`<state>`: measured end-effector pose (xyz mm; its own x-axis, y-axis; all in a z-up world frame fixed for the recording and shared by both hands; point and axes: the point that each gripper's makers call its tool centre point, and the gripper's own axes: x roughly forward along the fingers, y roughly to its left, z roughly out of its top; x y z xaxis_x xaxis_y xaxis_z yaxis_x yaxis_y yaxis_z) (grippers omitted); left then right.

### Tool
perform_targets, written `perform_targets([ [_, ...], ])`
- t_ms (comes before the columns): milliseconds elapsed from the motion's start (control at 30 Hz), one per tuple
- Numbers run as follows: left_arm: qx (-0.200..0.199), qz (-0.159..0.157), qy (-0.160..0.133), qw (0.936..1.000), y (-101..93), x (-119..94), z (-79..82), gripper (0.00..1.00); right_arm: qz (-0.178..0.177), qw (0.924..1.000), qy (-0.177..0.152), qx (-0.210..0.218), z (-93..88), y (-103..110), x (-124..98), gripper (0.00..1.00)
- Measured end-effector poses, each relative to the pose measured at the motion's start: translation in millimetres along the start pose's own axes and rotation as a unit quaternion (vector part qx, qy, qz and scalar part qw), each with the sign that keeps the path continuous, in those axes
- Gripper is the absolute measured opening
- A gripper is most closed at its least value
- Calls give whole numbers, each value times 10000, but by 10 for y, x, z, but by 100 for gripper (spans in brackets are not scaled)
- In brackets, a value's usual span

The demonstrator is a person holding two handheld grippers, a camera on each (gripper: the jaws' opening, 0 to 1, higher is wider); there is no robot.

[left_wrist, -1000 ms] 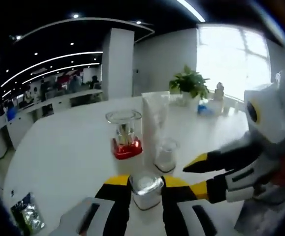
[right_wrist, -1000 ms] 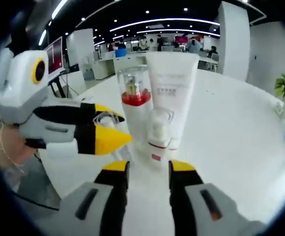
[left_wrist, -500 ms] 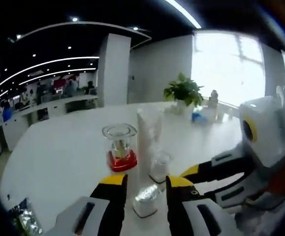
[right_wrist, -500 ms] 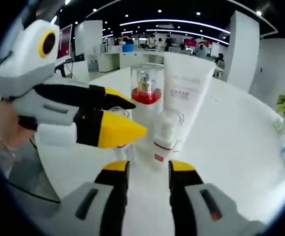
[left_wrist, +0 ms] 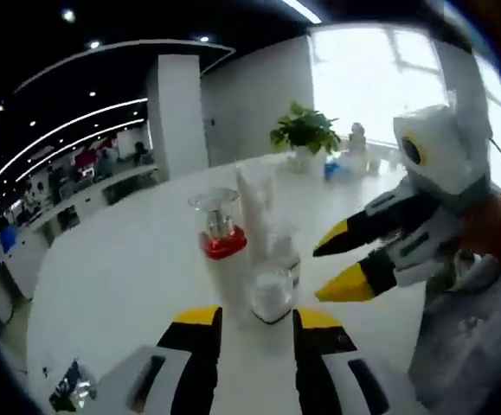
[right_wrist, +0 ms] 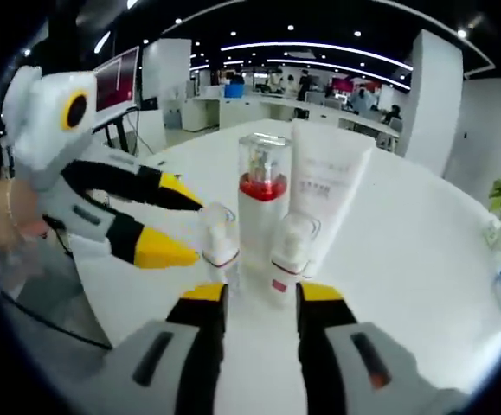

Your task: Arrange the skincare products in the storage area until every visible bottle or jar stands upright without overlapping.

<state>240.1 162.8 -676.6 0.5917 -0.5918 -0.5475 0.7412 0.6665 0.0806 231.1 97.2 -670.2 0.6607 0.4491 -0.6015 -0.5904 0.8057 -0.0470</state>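
White table (right_wrist: pixel 423 259): four products upright, tight cluster at 12 o'clock of right gripper (right_wrist: pixel 255 296). Both grippers spread, empty. Left gripper (right_wrist: pixel 170 226) at 9 could clip the small pump bottle (right_wrist: pixel 219 251).

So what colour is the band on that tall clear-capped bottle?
Red, on the tall bottle; clearest in the right gripper view.

My left gripper (left_wrist: pixel 252 318): two black jaws capped in yellow, on pale grey mounts with dark slots. My right gripper (right_wrist: pixel 254 296): same build, with a small red mark on the right-hand mount. Seen from the other side, each has pointed yellow tips, a black-and-grey body and a white housing; a thin cable trails from the right one.
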Motion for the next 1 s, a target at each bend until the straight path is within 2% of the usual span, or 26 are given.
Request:
perform_targets([
  [100,93,-120,229,9996,-59,113,-135,24,81,9987,224,-454,-79,-145,33,32],
  [133,147,-89,320,9993,-57,163,-181,23,140,9988,229,-411,-101,-184,63,31],
  [200,107,-61,298,9995,-63,251,-196,23,226,9985,228,-438,-136,-234,114,31],
  [267,-79,-144,322,9993,-100,315,-202,21,334,9982,173,-477,-168,-258,175,31],
  [333,-91,-85,326,9994,-88,349,-194,19,508,9972,82,-543,-190,-235,237,31],
  [433,-40,13,248,9997,-89,425,-156,17,696,9963,161,-473,-261,-215,322,31],
  [600,22,35,184,9998,-76,505,-116,17,651,9958,243,-601,-336,-261,401,28],
  [833,93,-62,217,9997,-60,553,-134,17,896,9931,132,-744,-291,-182,471,26],
  [1000,184,-116,268,9994,-64,590,-158,18,916,9921,157,-842,-304,-162,512,26],
])
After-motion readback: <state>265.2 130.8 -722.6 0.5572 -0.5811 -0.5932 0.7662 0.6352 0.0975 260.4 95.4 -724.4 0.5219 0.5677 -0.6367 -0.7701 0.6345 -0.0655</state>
